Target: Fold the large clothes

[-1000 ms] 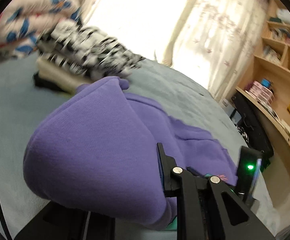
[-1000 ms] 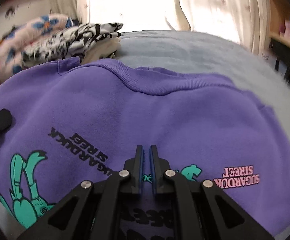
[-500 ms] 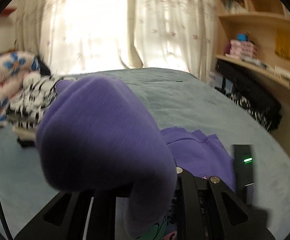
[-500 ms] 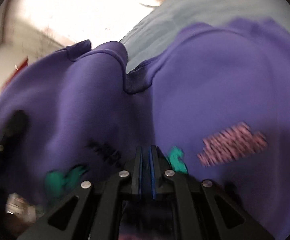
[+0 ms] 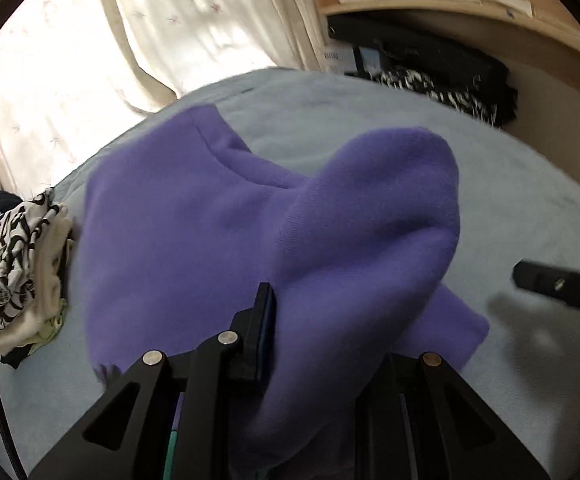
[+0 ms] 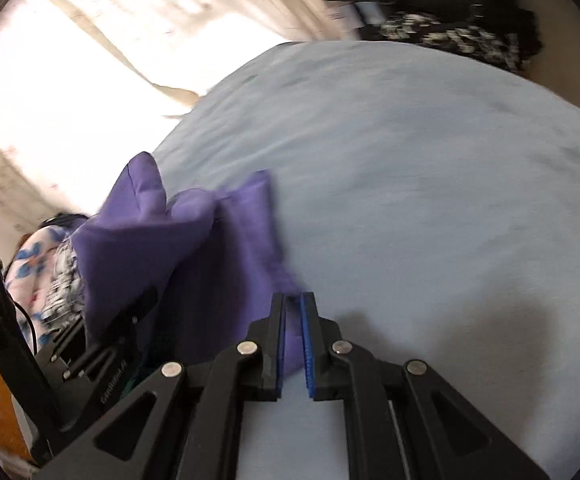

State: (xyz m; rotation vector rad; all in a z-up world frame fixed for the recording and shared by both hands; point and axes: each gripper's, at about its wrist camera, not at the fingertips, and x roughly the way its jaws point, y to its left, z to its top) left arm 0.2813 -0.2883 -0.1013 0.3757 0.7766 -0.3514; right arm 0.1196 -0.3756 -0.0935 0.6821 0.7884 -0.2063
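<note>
Left gripper (image 5: 314,320) in its own view has purple sweatshirt (image 5: 218,232) fabric bunched thickly between its fingers, one finger (image 5: 264,320) showing and the other buried under cloth, so the jaws sit narrowly apart and clamp the garment. From that grip the sweatshirt drapes forward over the pale blue bed cover (image 5: 530,208), one rounded lobe rising on the right. This view alone shows a stack of black-and-white patterned clothes (image 5: 14,264) at the left edge, a pale curtain (image 5: 170,20) behind, a wooden shelf (image 5: 470,4) with pink boxes, and the tip of the right gripper (image 5: 562,286) entering from the right. No printing on the sweatshirt faces this camera. In the right wrist view, the right gripper (image 6: 293,320) has its blue-lined jaws nearly together, pinching a thin edge of the sweatshirt (image 6: 194,248), which trails off to the left. Most of this picture is bare bed cover (image 6: 430,184). Only here can the left gripper (image 6: 102,344) be seen from the side, with small white lettering on its body too blurred to read, and a blue-flowered quilt (image 6: 34,256) beyond it.
</note>
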